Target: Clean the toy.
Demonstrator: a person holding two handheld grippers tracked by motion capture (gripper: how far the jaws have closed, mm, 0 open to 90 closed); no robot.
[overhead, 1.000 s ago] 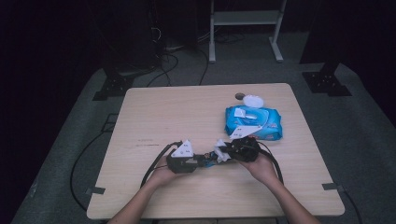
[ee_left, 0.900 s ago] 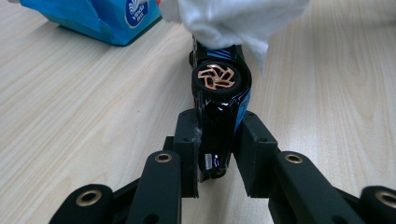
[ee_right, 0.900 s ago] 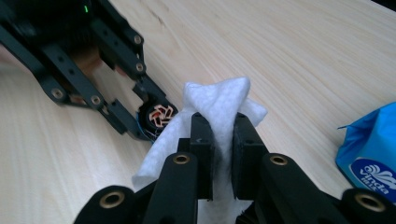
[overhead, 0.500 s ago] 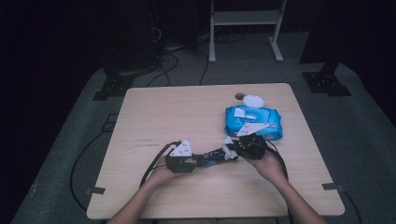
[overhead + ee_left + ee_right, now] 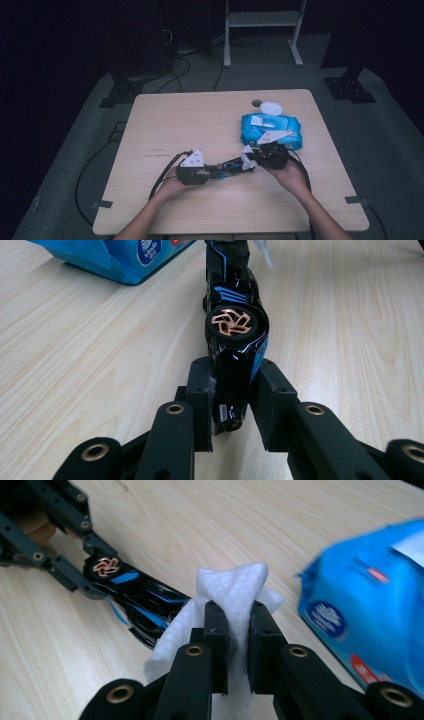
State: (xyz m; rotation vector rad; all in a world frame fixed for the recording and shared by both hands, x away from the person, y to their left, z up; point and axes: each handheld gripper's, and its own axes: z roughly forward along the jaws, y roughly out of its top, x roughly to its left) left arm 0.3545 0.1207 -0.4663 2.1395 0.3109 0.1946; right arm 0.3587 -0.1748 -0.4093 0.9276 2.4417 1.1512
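A: Where is the toy car [image 5: 234, 347] sitting?

B: Between the two grippers, near the front middle of the desk [image 5: 200, 120]. It is black with blue stripes and a copper-coloured wheel. In the left gripper view it lies on its side, with that wheel facing up.

A: And the left gripper [image 5: 220, 172]?

B: Its jaws are pinching one end of the car. In the left gripper view the black pads press on both sides of the body, and the rest of the car stretches away from them across the wood.

A: What about the right gripper [image 5: 246, 160]?

B: Its jaws are pressed together on a white wipe [image 5: 230, 597]. In the right gripper view the cloth bunches up between the pads and spills out above and below them.

A: Does the wipe touch the car?

B: Yes. In the right gripper view the lower fold of the wipe lies over the near end of the car, the end away from the left jaws. The car itself sits outside the right jaws, just to their left and a little ahead.

A: Anything else nearby?

B: A blue pack of wipes [image 5: 272, 131] lies on the desk just beyond the right hand [image 5: 287, 175]. A small white lid [image 5: 270, 107] rests behind the pack, close to the far edge. The left hand [image 5: 172, 187] holds its gripper low over the wood.
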